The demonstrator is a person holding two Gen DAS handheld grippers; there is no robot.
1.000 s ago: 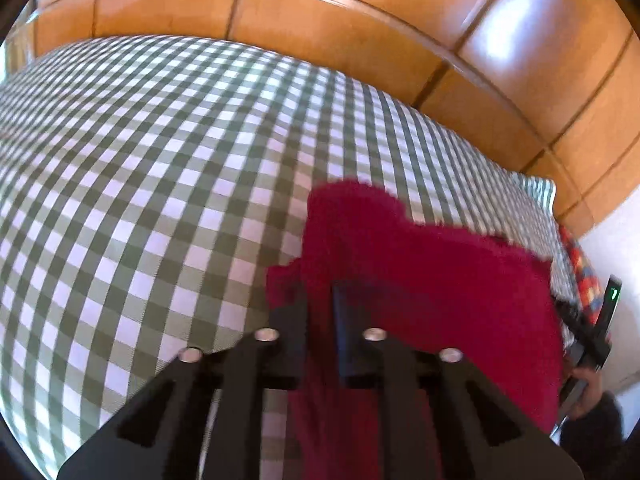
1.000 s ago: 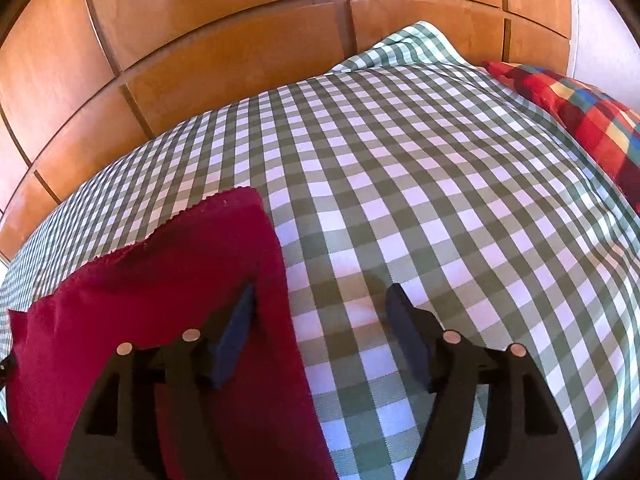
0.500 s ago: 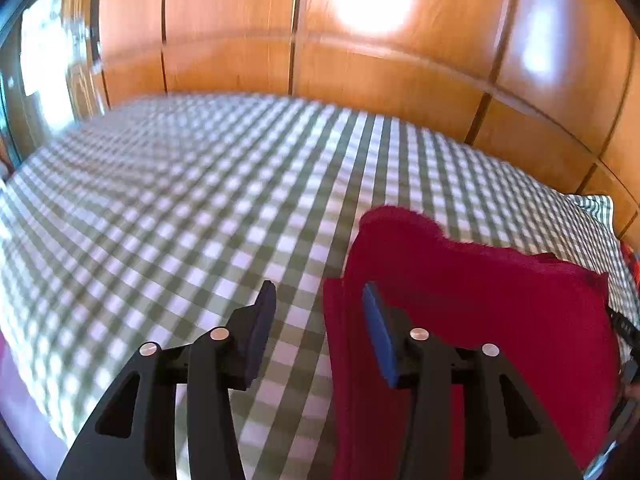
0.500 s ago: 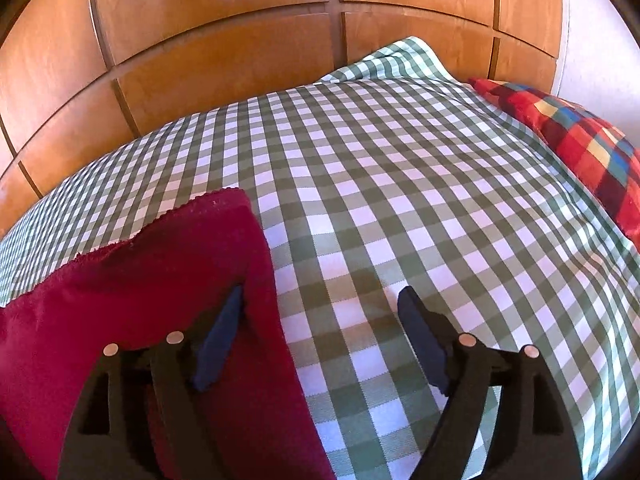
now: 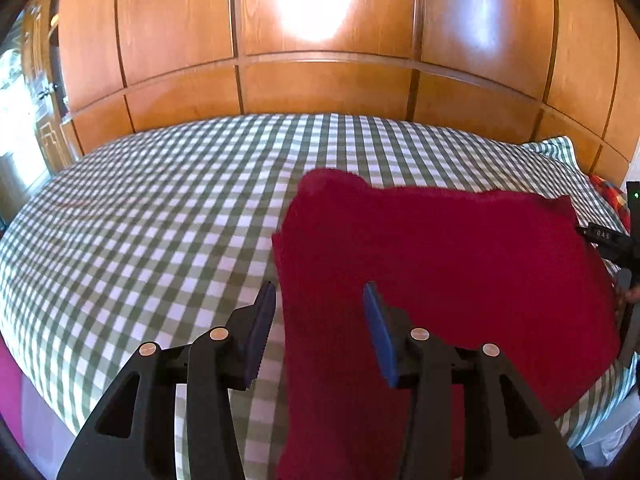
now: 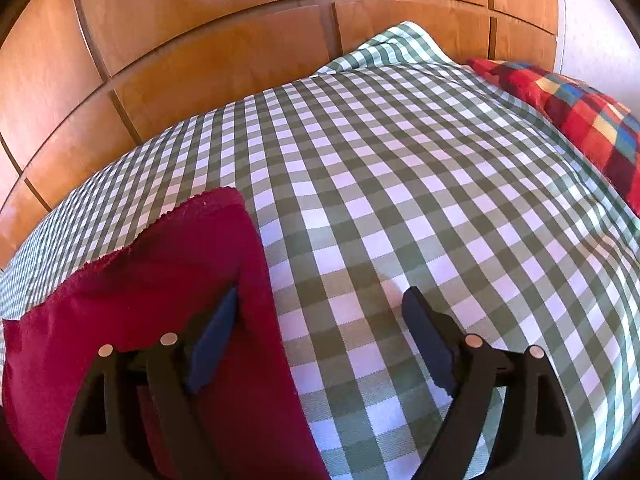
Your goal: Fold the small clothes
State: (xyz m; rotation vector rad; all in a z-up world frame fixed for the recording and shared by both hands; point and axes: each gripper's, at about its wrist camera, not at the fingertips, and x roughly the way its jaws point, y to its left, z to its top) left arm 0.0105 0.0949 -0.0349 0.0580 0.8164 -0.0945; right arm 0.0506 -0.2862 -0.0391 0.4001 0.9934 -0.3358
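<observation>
Red cloth (image 5: 440, 264): one piece, lying flat on the checked bedspread (image 5: 160, 220), apparently already doubled over, with a frayed edge turned toward the wooden panelling (image 5: 320, 80); laid out this way it offers free edges on both sides for a further fold. Left gripper (image 5: 318, 320): released, fingers spread and holding nothing, straddling the cloth's left edge with one finger over the bedspread and one over the cloth, a stance that suits either letting go or taking a fresh bite. Right gripper (image 6: 320, 324): likewise parted and empty, astride the cloth's (image 6: 140, 300) right edge, one finger over the cloth, one over the bare bedspread (image 6: 400, 160). Whether any finger touches the fabric cannot be told. Plaid cushion (image 6: 580, 116): red, on the bedspread well to the right of the cloth, clear of the work. Panelling: directly beyond the cloth, behind the bed.
</observation>
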